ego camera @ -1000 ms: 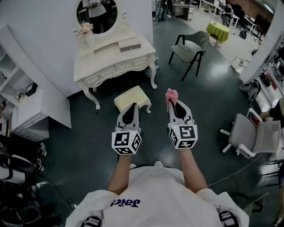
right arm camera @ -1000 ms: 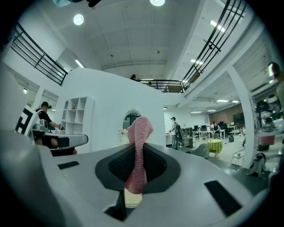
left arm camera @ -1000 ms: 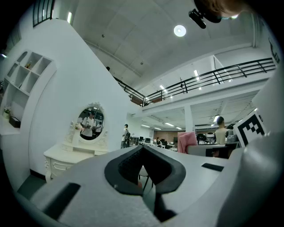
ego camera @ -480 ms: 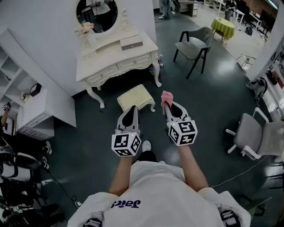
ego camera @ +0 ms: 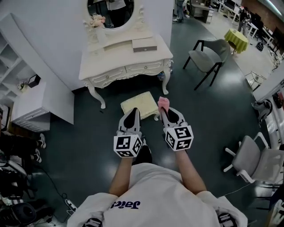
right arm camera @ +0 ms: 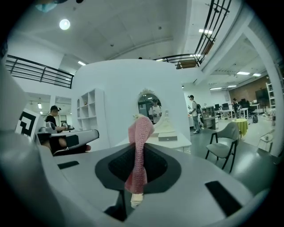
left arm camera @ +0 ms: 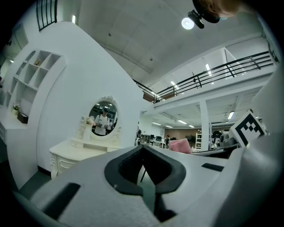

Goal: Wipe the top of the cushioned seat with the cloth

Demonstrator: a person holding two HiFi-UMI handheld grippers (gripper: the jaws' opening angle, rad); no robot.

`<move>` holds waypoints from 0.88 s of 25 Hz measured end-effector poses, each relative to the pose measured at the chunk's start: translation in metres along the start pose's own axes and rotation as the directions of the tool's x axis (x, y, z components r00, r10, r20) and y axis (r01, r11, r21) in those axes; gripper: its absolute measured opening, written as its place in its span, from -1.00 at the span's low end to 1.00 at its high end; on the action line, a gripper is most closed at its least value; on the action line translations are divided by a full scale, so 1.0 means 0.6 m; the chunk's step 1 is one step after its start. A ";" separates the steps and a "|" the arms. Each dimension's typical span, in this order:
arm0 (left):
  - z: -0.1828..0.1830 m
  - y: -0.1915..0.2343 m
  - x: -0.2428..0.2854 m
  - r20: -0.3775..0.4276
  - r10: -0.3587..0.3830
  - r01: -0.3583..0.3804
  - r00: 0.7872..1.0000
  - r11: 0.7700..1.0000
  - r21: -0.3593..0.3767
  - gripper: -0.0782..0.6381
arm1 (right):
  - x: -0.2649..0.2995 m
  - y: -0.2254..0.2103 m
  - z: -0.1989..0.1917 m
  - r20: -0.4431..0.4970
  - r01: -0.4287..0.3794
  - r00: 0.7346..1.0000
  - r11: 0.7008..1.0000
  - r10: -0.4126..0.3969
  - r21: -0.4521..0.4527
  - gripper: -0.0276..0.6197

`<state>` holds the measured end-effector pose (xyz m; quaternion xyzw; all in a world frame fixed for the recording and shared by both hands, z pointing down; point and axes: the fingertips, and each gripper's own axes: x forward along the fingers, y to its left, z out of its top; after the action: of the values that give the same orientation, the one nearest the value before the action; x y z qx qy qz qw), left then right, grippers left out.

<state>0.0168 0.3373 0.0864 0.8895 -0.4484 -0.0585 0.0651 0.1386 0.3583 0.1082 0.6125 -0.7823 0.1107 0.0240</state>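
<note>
Head view: camera on my head, looking steeply down from well above the floor (ego camera: pixel 80 148). Left gripper view: rides my left gripper (left arm camera: pixel 143 150), close behind its jaws, facing level forward. Right gripper view: same on my right gripper (right arm camera: pixel 138 155). Shared by all three: dressing table (ego camera: pixel 126 57), oval mirror (ego camera: pixel 111 9)

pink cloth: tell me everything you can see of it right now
The pink cloth looks knitted and is bunched into a narrow upright strip. The right gripper is shut on its lower part. Its top flops free above the jaws and a pale end hangs below. In the head view it shows beside the cushioned seat, apparently held in the air.
</note>
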 end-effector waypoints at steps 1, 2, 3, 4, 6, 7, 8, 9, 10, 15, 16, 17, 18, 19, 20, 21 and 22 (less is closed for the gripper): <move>0.003 0.020 0.021 0.001 0.009 -0.009 1.000 1.000 0.000 -0.75 | 0.034 -0.001 0.008 -0.004 -0.012 1.000 1.000 0.012 -0.003 -0.80; 0.007 0.042 0.042 0.001 0.017 -0.017 1.000 1.000 0.000 -0.75 | 0.068 -0.002 0.016 -0.007 -0.024 1.000 1.000 0.024 -0.005 -0.80; 0.011 0.065 0.063 0.000 0.023 -0.023 1.000 1.000 -0.001 -0.75 | 0.103 -0.001 0.025 -0.011 -0.039 0.999 0.999 0.039 -0.007 -0.80; 0.014 0.089 0.082 -0.005 0.028 -0.028 1.000 1.000 -0.003 -0.75 | 0.139 0.002 0.033 -0.017 -0.055 0.998 0.998 0.055 -0.009 -0.80; 0.015 0.143 0.115 -0.019 0.043 -0.043 0.999 0.999 -0.004 -0.75 | 0.208 0.016 0.043 -0.035 -0.095 0.995 0.995 0.094 -0.016 -0.80; 0.013 0.172 0.130 -0.024 0.059 -0.059 0.998 0.998 -0.005 -0.75 | 0.242 0.023 0.044 -0.047 -0.114 0.992 0.993 0.113 -0.020 -0.80; 0.011 0.202 0.145 -0.027 0.078 -0.078 0.997 0.997 -0.009 -0.75 | 0.276 0.030 0.043 -0.062 -0.132 0.990 0.991 0.130 -0.024 -0.80; 0.009 0.232 0.161 -0.029 0.098 -0.099 0.995 0.995 -0.017 -0.75 | 0.309 0.035 0.042 -0.079 -0.149 0.986 0.988 0.146 -0.030 -0.80; 0.006 0.261 0.177 -0.030 0.118 -0.119 0.993 0.993 -0.025 -0.75 | 0.343 0.039 0.039 -0.096 -0.165 0.982 0.986 0.161 -0.037 -0.80; -0.044 0.387 0.247 -0.095 0.146 -0.153 0.985 0.986 -0.061 -0.75 | 0.493 0.044 -0.005 -0.205 -0.219 0.956 0.975 0.207 -0.035 -0.80; -0.059 0.407 0.255 -0.112 0.146 -0.154 0.983 0.986 -0.065 -0.75 | 0.515 0.042 -0.021 -0.235 -0.223 0.949 0.974 0.211 -0.026 -0.80; -0.074 0.427 0.264 -0.126 0.149 -0.159 0.981 0.985 -0.069 -0.75 | 0.537 0.038 -0.038 -0.264 -0.225 0.941 0.974 0.212 -0.019 -0.80; -0.090 0.448 0.273 -0.140 0.158 -0.169 0.978 0.983 -0.076 -0.75 | 0.559 0.034 -0.054 -0.292 -0.225 0.933 0.974 0.211 -0.015 -0.80; -0.106 0.469 0.282 -0.153 0.169 -0.183 0.974 0.979 -0.087 -0.75 | 0.579 0.029 -0.071 -0.317 -0.224 0.925 0.975 0.208 -0.013 -0.80; -0.125 0.486 0.290 -0.168 0.175 -0.193 0.970 0.976 -0.101 -0.75 | 0.595 0.024 -0.088 -0.341 -0.225 0.917 0.974 0.208 -0.009 -0.80; -0.146 0.498 0.298 -0.184 0.172 -0.195 0.968 0.974 -0.117 -0.75 | 0.609 0.019 -0.107 -0.365 -0.228 0.907 0.974 0.211 -0.004 -0.80; -0.170 0.508 0.307 -0.203 0.163 -0.193 0.965 0.972 -0.135 -0.75 | 0.623 0.014 -0.128 -0.390 -0.234 0.895 0.972 0.217 0.005 -0.80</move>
<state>-0.0984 0.0160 0.2296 0.8393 -0.5126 -0.0013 0.1810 0.0302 0.0194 0.2463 0.4828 -0.8299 0.2154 0.1784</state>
